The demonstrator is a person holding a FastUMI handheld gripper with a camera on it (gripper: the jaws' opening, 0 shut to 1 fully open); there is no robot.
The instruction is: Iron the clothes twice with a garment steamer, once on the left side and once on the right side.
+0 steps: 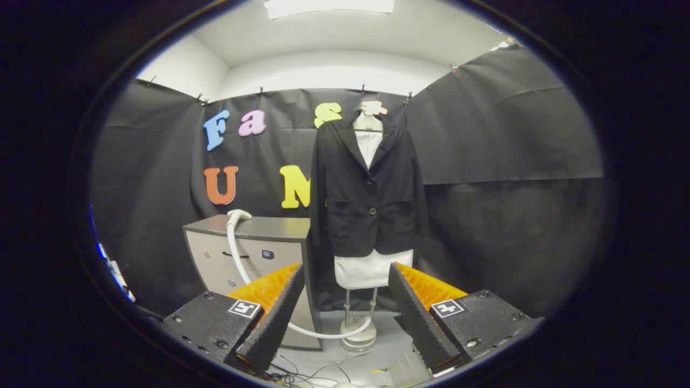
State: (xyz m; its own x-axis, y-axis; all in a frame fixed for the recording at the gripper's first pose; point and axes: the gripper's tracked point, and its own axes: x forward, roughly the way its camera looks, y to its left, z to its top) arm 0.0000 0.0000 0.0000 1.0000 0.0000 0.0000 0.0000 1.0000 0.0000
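- The gripper (345, 302) has its two fingers spread wide apart, and nothing is held between them.
- A black buttoned jacket (369, 188) hangs on a white dress form (372, 269), well beyond the fingers and straight ahead of the gap between them.
- The white dress form shows at the collar of the jacket and below its hem; it stands on a thin metal pole (347, 304) with a round grey base (358, 337) on the floor.
- To the left of the jacket, just beside its sleeve, stands a grey box-shaped cabinet (259, 253) with a dark top.
- A white steamer head (238, 215) rests on the top of the cabinet, at its left part, well apart from the gripper.
- A white curved hose (234, 253) goes from the steamer head down the front of the cabinet, passes behind the left finger and reaches the round base under the jacket.
- Thin dark cables (302, 374) lie on the grey floor (388, 339) in front of the base, between the fingers.
- Between the gripper and the jacket nothing blocks the way.
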